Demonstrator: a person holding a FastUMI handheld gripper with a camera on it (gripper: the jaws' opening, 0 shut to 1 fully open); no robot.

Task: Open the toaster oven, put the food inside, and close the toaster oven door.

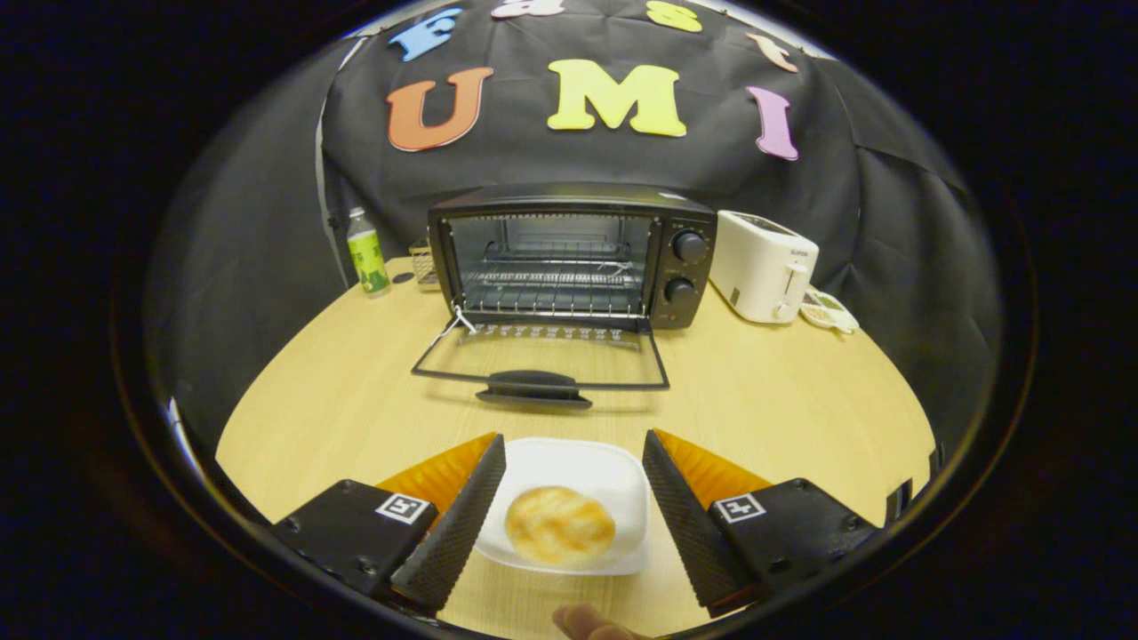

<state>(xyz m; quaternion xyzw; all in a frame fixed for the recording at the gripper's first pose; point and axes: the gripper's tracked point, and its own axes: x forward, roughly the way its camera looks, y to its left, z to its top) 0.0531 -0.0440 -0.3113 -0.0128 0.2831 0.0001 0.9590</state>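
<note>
Claw (pixel 573 498): fingers spread wide, one on each side of the plate, gripping nothing; whether a finger brushes the plate rim cannot be told.
Plate (pixel 613 476): white, on the wooden table (pixel 782 400), between the fingers.
Food (pixel 560 524): round golden bun or cake, lying on the plate, not yet lifted.
Toaster oven (pixel 680 267): beyond the fingers, at the back of the table.
Door (pixel 540 360): folded down flat toward the claw; wire rack (pixel 551 289) bare.
Beside the oven: green bottle (pixel 366 253) on one side, white toaster (pixel 765 267) on the other.
Progress, as judged: opening done; loading and closing remain.
</note>
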